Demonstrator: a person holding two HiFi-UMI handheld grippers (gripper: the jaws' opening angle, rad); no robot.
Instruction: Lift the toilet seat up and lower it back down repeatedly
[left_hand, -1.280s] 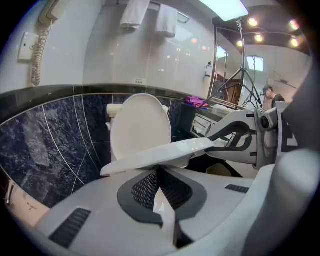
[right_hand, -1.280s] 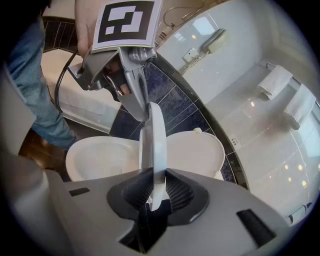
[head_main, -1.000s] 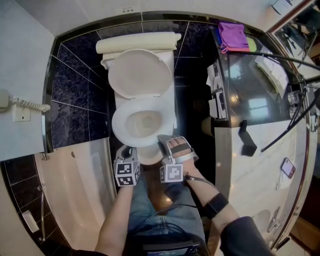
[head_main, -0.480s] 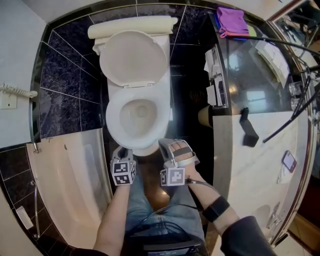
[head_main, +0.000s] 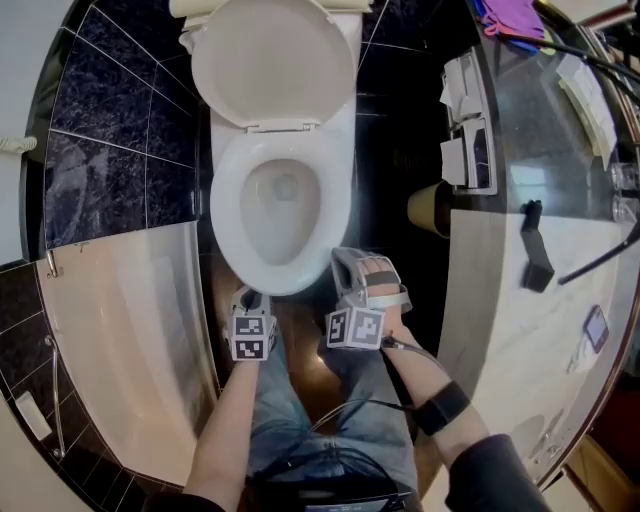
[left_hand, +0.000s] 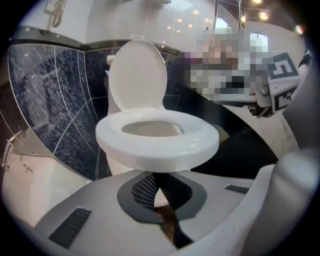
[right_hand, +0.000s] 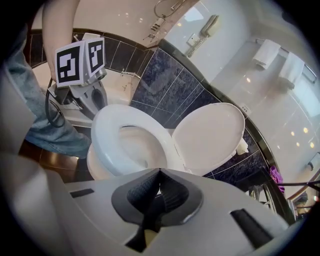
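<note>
The white toilet has its seat down flat on the bowl and its lid raised against the tank. My left gripper hovers just before the seat's front edge; in its own view its jaws are shut and empty, with the seat rim right above them and the lid upright behind. My right gripper is at the seat's front right, apart from it. Its jaws are shut on nothing, with the seat and lid beyond.
A bathtub lies at the left and a marble counter with a phone at the right. A tan bin stands between toilet and counter. Dark tiled wall flanks the toilet. The person's legs are below.
Both grippers and the head have sunk toward the toilet, which now looks larger and higher in the view. Seat stays down, lid stays up.
</note>
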